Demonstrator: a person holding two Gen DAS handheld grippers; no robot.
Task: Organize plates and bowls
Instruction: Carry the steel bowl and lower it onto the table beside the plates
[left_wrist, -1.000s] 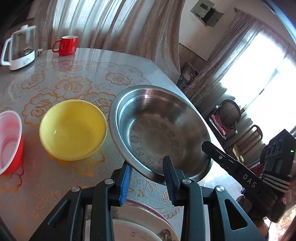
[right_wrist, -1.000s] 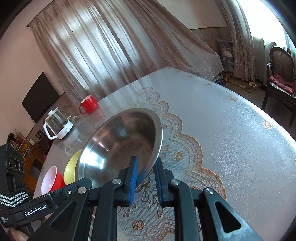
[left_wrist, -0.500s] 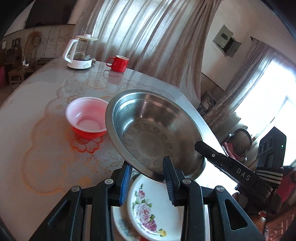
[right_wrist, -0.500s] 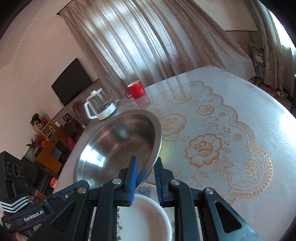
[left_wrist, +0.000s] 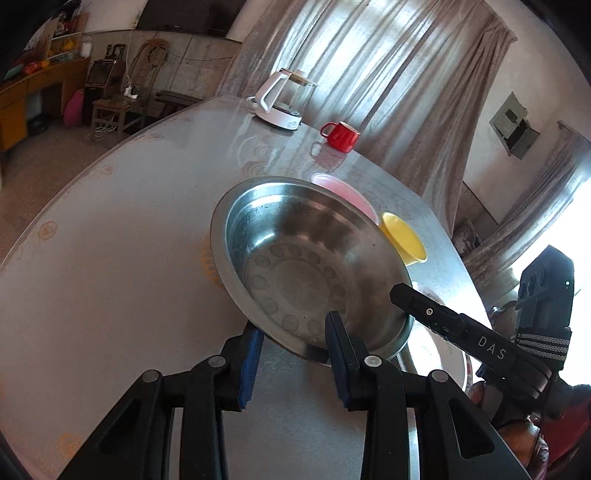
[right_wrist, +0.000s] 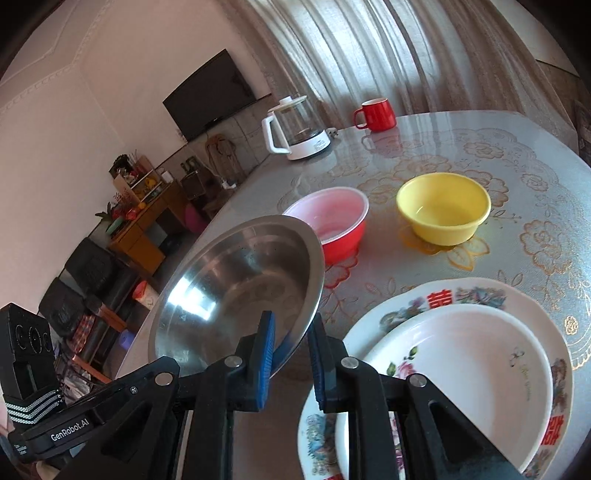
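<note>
A wide steel bowl (left_wrist: 295, 266) (right_wrist: 236, 295) hangs tilted above the table, carried by both grippers. My left gripper (left_wrist: 293, 328) is shut on its near rim, one pad under the wall and one inside. My right gripper (right_wrist: 291, 325) is shut on the rim at the bowl's right side. Behind the steel bowl stand a red bowl with a pale pink inside (right_wrist: 332, 218) and a yellow bowl (right_wrist: 443, 210). A white deep plate (right_wrist: 461, 362) rests on a flowered plate (right_wrist: 461, 291) just right of my right gripper.
A glass kettle on a white base (right_wrist: 295, 129) and a red mug (right_wrist: 376, 114) stand at the table's far side. The round table (left_wrist: 110, 258) has a bare grey stretch below and left of the steel bowl. Its curved edge runs along the left, with chairs and cabinets beyond.
Both grippers have swung left across the table with the steel bowl, from beside the yellow bowl, over the plates, to the bare left part. Their grips have not changed.
</note>
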